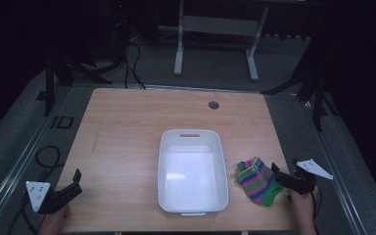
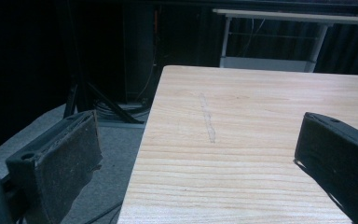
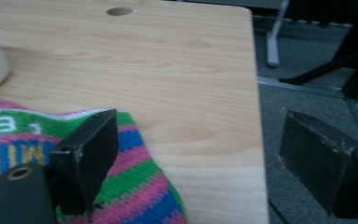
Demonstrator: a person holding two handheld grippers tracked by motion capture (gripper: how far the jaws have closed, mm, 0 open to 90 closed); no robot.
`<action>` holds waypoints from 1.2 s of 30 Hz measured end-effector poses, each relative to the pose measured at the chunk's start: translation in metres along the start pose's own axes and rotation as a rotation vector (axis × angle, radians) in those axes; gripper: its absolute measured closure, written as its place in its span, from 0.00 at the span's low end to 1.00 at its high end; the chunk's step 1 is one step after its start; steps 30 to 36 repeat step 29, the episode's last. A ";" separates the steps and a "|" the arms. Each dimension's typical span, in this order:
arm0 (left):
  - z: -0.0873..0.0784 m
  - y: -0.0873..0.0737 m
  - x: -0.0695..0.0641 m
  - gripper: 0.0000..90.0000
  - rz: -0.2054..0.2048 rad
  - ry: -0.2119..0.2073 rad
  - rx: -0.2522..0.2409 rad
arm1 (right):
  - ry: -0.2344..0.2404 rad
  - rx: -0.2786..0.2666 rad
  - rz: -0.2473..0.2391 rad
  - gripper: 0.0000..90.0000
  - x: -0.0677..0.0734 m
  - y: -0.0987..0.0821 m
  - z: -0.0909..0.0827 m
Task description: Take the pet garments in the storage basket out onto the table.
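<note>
On table (image 1: pixel 127 127): white bin (image 1: pixel 192 171) center, striped sock (image 1: pixel 257 180) just right.
L gripper (image 1: pixel 74 184) sat open, empty; R gripper (image 1: pixel 280 176) open w/ one jaw over sock.

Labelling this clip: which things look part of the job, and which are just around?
Likely the job:
sock
white bin
right gripper, open by the sock
left gripper, open

Just around:
table's cable hole
white frame behind
floor cables

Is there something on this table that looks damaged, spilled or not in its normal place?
Nothing is spilled or broken. The striped sock lies crumpled beside the white bin, near the right gripper. A faint pale streak marks the wooden table.
</note>
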State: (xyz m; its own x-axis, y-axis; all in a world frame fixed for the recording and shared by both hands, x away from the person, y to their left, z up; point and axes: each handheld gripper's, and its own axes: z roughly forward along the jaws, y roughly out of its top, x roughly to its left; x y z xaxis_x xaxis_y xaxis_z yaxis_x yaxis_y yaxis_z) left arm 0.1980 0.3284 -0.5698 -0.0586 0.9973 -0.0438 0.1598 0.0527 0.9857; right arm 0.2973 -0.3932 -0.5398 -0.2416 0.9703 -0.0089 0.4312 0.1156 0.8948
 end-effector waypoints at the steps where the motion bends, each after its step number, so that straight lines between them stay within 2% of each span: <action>1: 0.000 0.000 0.000 0.01 0.000 -0.001 -0.001 | -0.008 -0.002 0.012 0.14 -0.001 -0.002 -0.001; 5: 0.000 0.000 0.000 0.01 0.000 0.000 0.000 | -0.057 -0.009 0.033 0.14 -0.004 -0.010 -0.005; 9: 0.000 0.000 0.000 0.01 0.000 0.001 0.000 | -0.083 -0.040 0.080 0.14 -0.009 -0.012 -0.009; 11: 0.000 0.000 0.000 0.01 0.002 0.000 -0.001 | -0.104 -0.048 0.081 0.14 -0.010 -0.015 -0.009; 15: 0.000 0.000 0.000 0.01 0.002 0.000 -0.001 | -0.106 -0.059 0.096 0.14 -0.012 -0.018 -0.010; 24: 0.000 0.000 0.000 0.01 0.000 -0.002 -0.002 | -0.117 -0.060 0.098 0.14 -0.012 -0.020 -0.008; 29: 0.000 0.000 0.000 0.01 0.001 -0.003 -0.002 | -0.116 -0.043 0.077 0.14 -0.011 -0.020 -0.006; 36: 0.000 0.000 0.000 0.01 0.001 -0.003 -0.002 | -0.116 -0.043 0.077 0.14 -0.011 -0.020 -0.006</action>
